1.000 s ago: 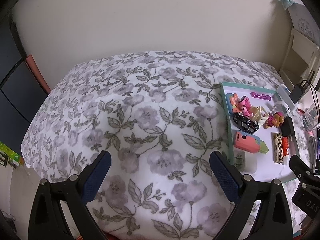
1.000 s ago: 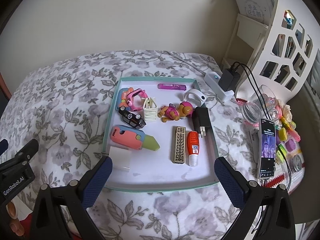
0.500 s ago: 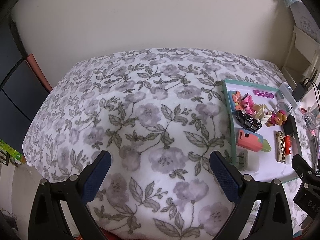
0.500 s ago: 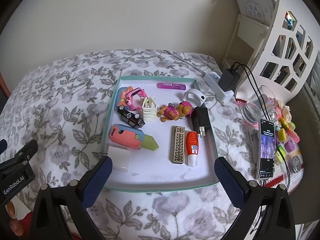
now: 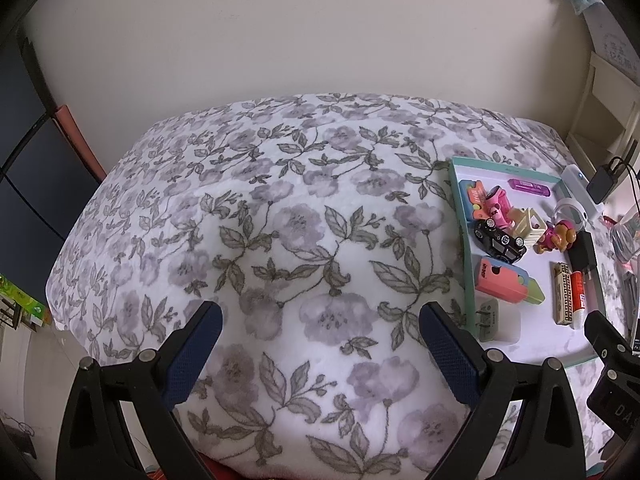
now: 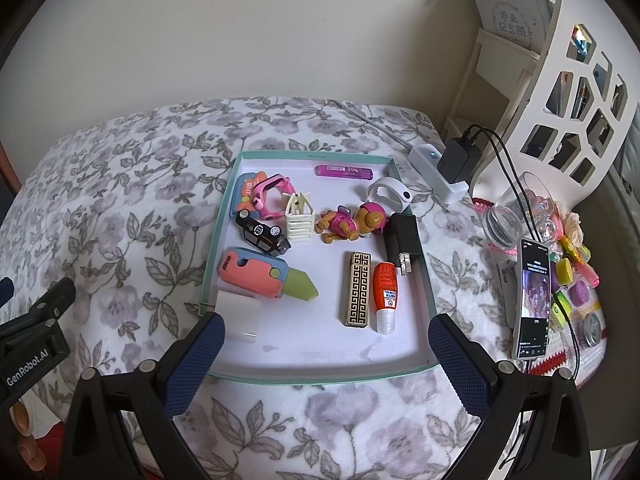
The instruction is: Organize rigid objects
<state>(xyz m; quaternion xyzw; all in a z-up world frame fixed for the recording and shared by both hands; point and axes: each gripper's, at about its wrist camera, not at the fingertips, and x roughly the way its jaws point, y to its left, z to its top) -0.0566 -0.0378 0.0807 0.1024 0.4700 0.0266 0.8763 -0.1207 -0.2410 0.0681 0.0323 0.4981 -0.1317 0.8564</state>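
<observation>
A teal-rimmed white tray (image 6: pixel 424 276) lies on the floral blanket and holds several small objects: a pink and blue toy knife (image 6: pixel 264 274), a black toy car (image 6: pixel 262 234), a pink watch (image 6: pixel 272 196), a cream toy basket (image 6: pixel 299 220), a toy dog (image 6: pixel 352 222), a black charger (image 6: pixel 402 242), a gold patterned case (image 6: pixel 357 288), an orange glue bottle (image 6: pixel 386 296), a purple stick (image 6: pixel 344 171), a white ring (image 6: pixel 388 196) and a white plug (image 6: pixel 240 314). My right gripper (image 6: pixel 326 346) is open and empty over the tray's near edge. My left gripper (image 5: pixel 320 338) is open and empty over bare blanket, left of the tray (image 5: pixel 466 272).
A phone (image 6: pixel 532 300), a glass jar (image 6: pixel 508 216) and small colourful containers (image 6: pixel 572 280) lie right of the tray. A white power strip with a black adapter (image 6: pixel 454 160) and a white cut-out shelf (image 6: pixel 560 92) stand at the back right. The blanket (image 5: pixel 260 220) spreads left.
Both grippers have drawn back slightly, so the tray sits a little farther off in both views. Nothing was taken hold of or moved.
</observation>
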